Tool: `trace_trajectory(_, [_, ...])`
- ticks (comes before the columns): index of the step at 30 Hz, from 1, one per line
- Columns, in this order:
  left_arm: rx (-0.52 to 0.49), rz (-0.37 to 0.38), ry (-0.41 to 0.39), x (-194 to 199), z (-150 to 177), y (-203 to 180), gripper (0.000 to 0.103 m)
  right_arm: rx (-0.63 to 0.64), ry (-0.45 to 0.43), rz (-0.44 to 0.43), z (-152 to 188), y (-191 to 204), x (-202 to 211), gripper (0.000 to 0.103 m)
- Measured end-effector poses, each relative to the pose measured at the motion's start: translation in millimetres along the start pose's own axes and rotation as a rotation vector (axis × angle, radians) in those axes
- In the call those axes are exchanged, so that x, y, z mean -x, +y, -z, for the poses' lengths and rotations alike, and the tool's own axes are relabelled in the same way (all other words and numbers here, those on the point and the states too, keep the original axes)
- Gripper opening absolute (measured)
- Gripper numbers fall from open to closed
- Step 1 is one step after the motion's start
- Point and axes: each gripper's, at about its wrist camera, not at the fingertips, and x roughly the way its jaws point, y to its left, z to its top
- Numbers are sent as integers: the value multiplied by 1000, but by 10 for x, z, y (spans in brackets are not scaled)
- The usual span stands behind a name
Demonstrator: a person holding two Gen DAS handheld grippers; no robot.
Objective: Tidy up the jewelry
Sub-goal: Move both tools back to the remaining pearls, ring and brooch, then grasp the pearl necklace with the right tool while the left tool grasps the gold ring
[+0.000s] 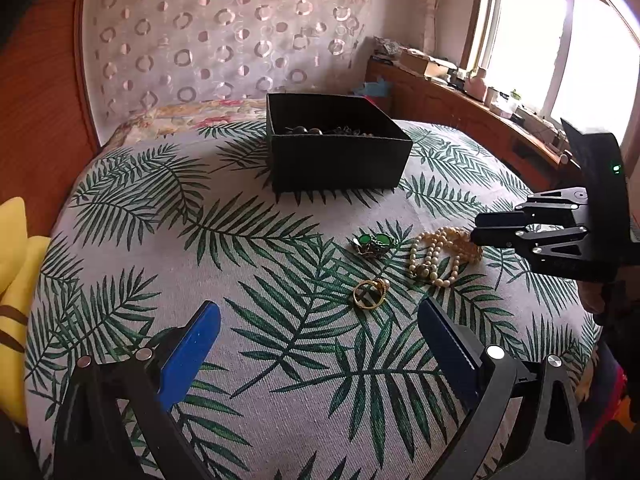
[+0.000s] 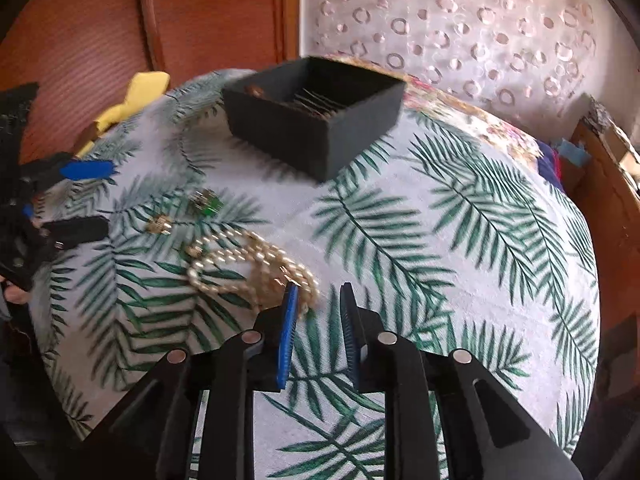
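Observation:
A black open box (image 1: 338, 148) holding some jewelry stands at the far middle of the leaf-print cloth; it also shows in the right wrist view (image 2: 316, 112). A pearl necklace (image 1: 440, 254) (image 2: 248, 268), a green-stone brooch (image 1: 374, 243) (image 2: 207, 203) and a gold ring (image 1: 370, 293) (image 2: 159, 224) lie loose on the cloth. My left gripper (image 1: 318, 318) is open wide and empty, just short of the ring. My right gripper (image 2: 318, 294) is narrowly open and empty, its left fingertip at the necklace's near edge.
The table wears a leaf-print cloth (image 1: 256, 264). A yellow cushion (image 1: 12, 280) sits at the left edge. A patterned curtain (image 1: 224, 28) hangs behind, and a cluttered wooden sill (image 1: 480, 100) runs under the window at the right.

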Motion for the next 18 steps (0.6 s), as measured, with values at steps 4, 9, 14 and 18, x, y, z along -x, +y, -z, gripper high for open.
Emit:
trace_trajectory(4, [1,1,1,-6,9,-6,95,-7,2,-13,0,-6,-31,24])
trace_trajectory(9, [3,2,4,-11,35,-16,95,4,18,-20,-53,59,-115,24])
trace_trajectory(14, [6,4,-1,10,38,-14,95,27,19,-21,-77,102,-127,5])
trace_trajectory(18, [8,5,-3,13,32,-3,95,44,-17,11,-63,126,-48,5])
